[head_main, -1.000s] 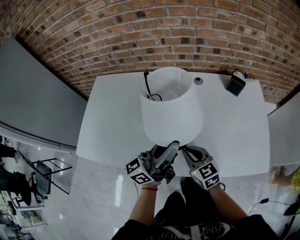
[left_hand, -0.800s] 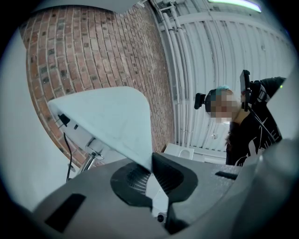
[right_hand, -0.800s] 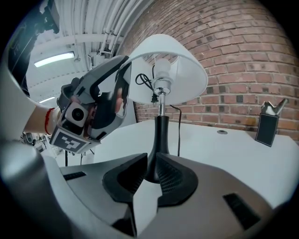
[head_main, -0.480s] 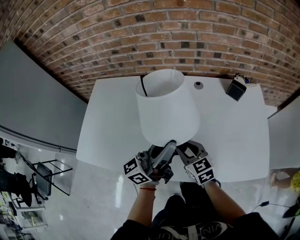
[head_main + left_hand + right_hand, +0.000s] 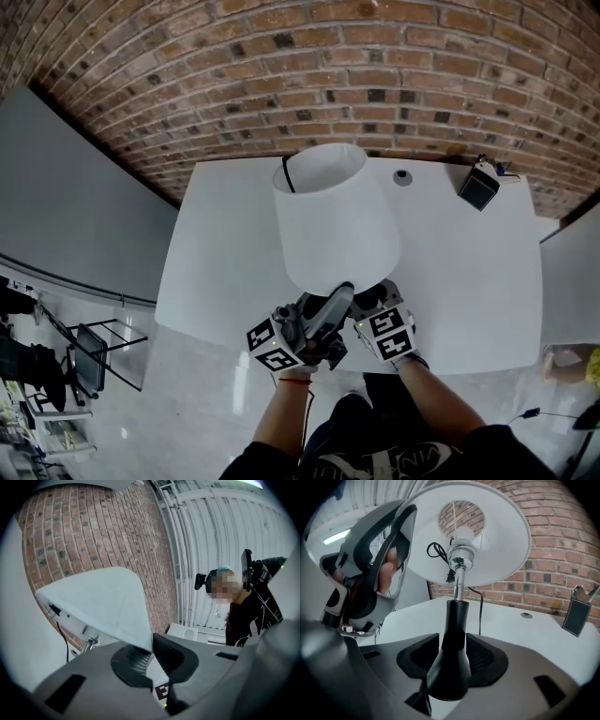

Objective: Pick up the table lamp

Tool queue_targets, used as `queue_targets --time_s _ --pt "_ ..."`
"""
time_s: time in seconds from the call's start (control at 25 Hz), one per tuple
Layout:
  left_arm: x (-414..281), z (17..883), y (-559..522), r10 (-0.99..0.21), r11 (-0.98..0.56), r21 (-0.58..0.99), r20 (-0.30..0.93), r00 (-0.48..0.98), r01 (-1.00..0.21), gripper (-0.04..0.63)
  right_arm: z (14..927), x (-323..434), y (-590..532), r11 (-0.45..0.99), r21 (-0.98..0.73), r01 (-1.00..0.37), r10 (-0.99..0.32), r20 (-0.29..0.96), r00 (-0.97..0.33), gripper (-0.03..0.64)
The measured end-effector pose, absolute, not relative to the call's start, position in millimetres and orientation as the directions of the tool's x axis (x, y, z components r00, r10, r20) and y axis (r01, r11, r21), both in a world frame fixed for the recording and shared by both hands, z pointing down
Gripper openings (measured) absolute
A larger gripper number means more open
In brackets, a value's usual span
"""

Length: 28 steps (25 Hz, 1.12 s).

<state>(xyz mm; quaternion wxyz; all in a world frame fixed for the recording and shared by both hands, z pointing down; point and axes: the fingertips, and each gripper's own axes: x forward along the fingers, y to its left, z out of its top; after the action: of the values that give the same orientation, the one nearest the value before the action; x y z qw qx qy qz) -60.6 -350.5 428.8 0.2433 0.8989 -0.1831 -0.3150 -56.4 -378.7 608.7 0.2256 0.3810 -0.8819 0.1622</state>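
Observation:
The table lamp has a white shade (image 5: 333, 220), a chrome stem (image 5: 458, 581) and a black flared base (image 5: 451, 667). It leans on the white table (image 5: 225, 244) near the front edge. My left gripper (image 5: 339, 292) is shut on the shade's lower rim (image 5: 98, 602), which runs in between its pads. My right gripper (image 5: 372, 300) has just been opening; its jaws now stand wide on either side of the black base, with no grip on it. In the head view the shade hides the base.
The lamp's black cable (image 5: 480, 606) trails back across the table toward the brick wall. A small black box (image 5: 478, 186) stands at the back right corner, with a round hole (image 5: 402, 175) in the tabletop near it. A grey panel stands at the left.
The right gripper has moved left, in under the shade, and its jaws have opened. The shade has tipped and shifted slightly left, so its inside no longer shows from above.

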Motion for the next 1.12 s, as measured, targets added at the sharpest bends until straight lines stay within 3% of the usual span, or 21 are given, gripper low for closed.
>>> queue_targets --time_s 0.52,1.12 --pt "-65 430 -352 -0.474 -0.816 0.553 -0.476 0.741 -0.167 0.018 614 -64 -388 0.625 -0.138 -0.768 -0.603 0.540 -0.587 0.163" --pt "-54 428 -342 -0.454 -0.826 0.535 -0.445 0.772 -0.177 0.018 613 -57 -385 0.606 -0.134 -0.784 -0.654 0.477 -0.587 0.161"
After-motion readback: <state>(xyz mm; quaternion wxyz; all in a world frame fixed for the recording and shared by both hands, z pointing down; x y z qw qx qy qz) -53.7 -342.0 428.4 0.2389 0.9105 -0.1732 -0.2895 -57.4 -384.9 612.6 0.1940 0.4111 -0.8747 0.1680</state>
